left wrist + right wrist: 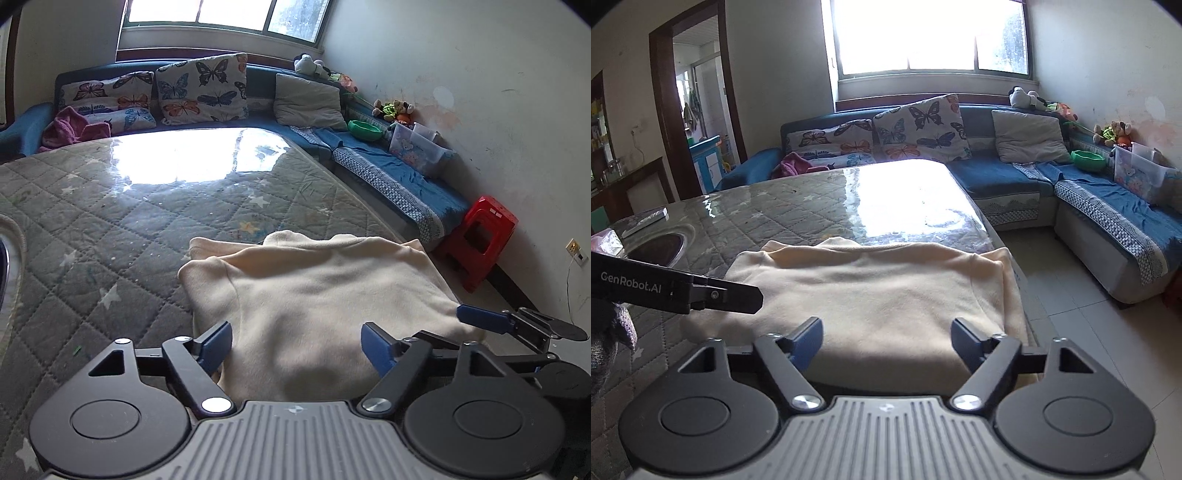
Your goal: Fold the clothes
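A cream garment (pixel 314 295) lies folded flat on the near right part of a grey quilted table (pixel 110 229). It also shows in the right wrist view (pixel 886 295), where its right side reaches the table edge. My left gripper (pixel 297 347) is open and empty, low over the garment's near edge. My right gripper (pixel 886 341) is open and empty, also over the near edge. In the left wrist view the right gripper's blue fingers (pixel 480 318) show at the garment's right edge. In the right wrist view the left gripper's black arm (pixel 683 288) shows at the left.
A blue corner sofa (pixel 1015 177) with butterfly cushions (pixel 919 129) stands behind and right of the table. A red stool (pixel 480 240) is on the floor at the right. A dark round dish (pixel 661 247) and a flat object (pixel 646 221) sit on the table's left. A doorway (pixel 698 110) is far left.
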